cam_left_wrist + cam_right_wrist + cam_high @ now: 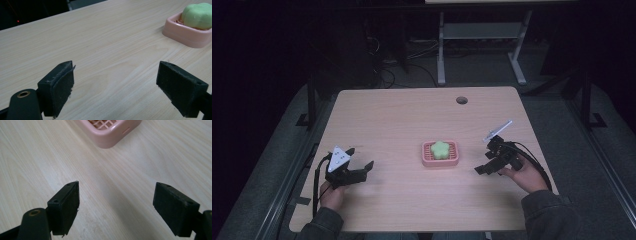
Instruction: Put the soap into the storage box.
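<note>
Probably the wide-apart, empty left gripper (362,170) and right gripper (482,169) should approach the green flower-shaped soap (440,149) in its pink slatted plastic dish (426,159) squarely, gently.

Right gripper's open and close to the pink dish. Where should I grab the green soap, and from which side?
Grip the green flower-shaped soap across its lobed sides, coming from above. It rises above the rim of the pink dish, which blocks a low side approach. The right gripper looks open wide enough, probably.

The pink tray (110,131) is cut off by the top edge.
</note>
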